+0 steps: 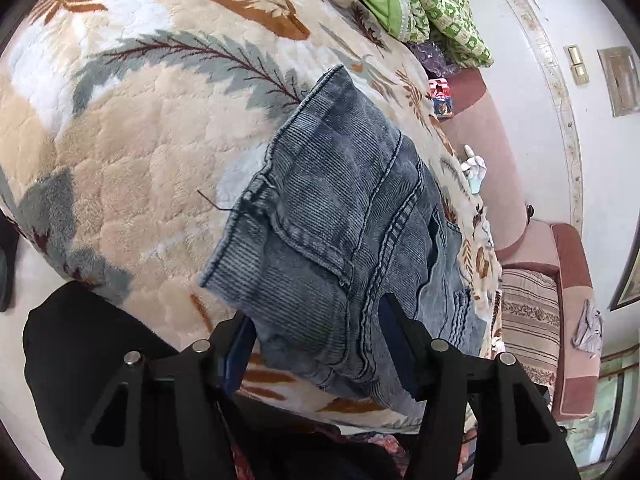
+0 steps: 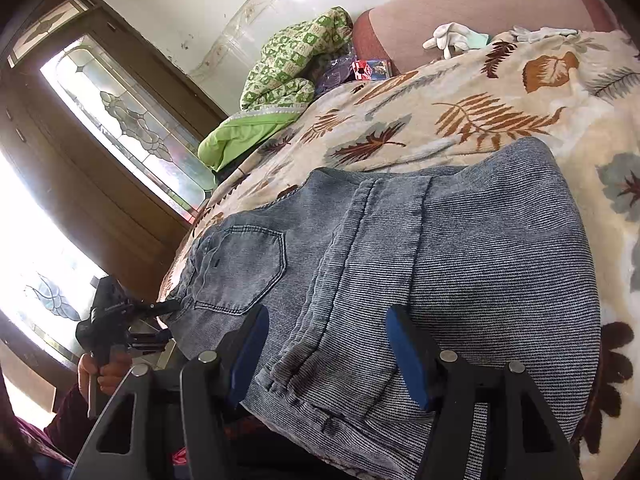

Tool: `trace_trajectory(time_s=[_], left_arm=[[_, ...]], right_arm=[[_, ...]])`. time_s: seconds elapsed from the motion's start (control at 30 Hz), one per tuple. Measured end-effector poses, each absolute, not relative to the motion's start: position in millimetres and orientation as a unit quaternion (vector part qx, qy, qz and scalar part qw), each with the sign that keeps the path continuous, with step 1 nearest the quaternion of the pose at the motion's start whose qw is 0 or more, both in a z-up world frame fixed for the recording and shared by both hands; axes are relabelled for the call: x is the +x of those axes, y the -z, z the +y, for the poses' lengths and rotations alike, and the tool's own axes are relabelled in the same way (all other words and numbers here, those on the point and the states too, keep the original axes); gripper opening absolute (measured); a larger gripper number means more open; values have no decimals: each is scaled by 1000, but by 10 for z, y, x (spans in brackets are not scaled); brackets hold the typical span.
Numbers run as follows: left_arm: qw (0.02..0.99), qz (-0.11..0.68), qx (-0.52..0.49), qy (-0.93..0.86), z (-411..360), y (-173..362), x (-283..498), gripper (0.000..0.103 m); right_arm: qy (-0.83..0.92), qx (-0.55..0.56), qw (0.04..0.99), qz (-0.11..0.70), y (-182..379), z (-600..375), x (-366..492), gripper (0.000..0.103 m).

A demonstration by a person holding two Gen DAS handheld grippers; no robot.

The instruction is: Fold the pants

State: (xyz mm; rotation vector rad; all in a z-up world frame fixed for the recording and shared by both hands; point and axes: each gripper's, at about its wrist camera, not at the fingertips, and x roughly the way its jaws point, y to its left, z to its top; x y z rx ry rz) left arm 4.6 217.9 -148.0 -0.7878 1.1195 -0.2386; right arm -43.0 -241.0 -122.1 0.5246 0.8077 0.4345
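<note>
A: While the left gripper (image 1: 320,344) has its fingers (image 1: 404,344) set astride the near edge of the jeans (image 1: 340,216), are they pinching yet?

B: Not that I can see. In the left wrist view one blue pad sits on the denim near a seam at lower centre, the other off the cloth edge over the blanket (image 1: 120,140). They stand about half apart, with a fold of cloth between them and a gap showing.

A: And the right gripper (image 2: 324,348)?

B: Its fingers (image 2: 408,356) stand wide at the bottom of the right wrist view, either side of a thick seamed band of denim, holding nothing. The jeans lie already doubled into a short, thick stack on the bed, back pocket (image 2: 240,268) at left of centre, filling the middle of both frames.

A: So which step is this?

B: I'd judge a late one: the legs look folded over, and both hands are lining up on the near edge for another fold or a tidy-up. At lower left of the right wrist view the other gripper shows, with a hand (image 2: 100,372) on its handle.

A: What does the next move need?

B: Both sets of fingers closing on every layer of the edge, then lifting together so the stack doesn't skew. Farther out, a green quilt (image 2: 288,68) and white gloves (image 2: 452,38) lie by the sofa (image 2: 480,4), clear of the work.
</note>
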Motion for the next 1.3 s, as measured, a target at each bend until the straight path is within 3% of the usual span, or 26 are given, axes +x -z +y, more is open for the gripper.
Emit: trace_trajectory(time_s=[0.07,0.13,0.23,0.63,0.93,1.13,1.3], left_arm=[[786,510,-333,109,2075,1447,76,52],[796,511,-305,110,2011,1422,101,33],[809,502,-286,108,1985,1345,113,23],[885,391,-166,190,1431,408,1,21],[884,342,-80,308,400,-181,-106,21],[851,342,-28,396,-384,-240,-298,20],[801,385,24,457,-1148,179,-406,20]], right_arm=[[-206,250,863,387,1227,-2412,-427,65],[-206,250,864,387,1226,-2414,-428,65],[-203,250,864,386,1225,-2422,-422,65],[-157,314,864,362,1204,-2741,-438,65],[-98,424,853,290,1095,-3382,-623,65],[-72,495,837,223,1003,-3898,-843,65],[-53,522,833,176,926,-4211,-1021,65]])
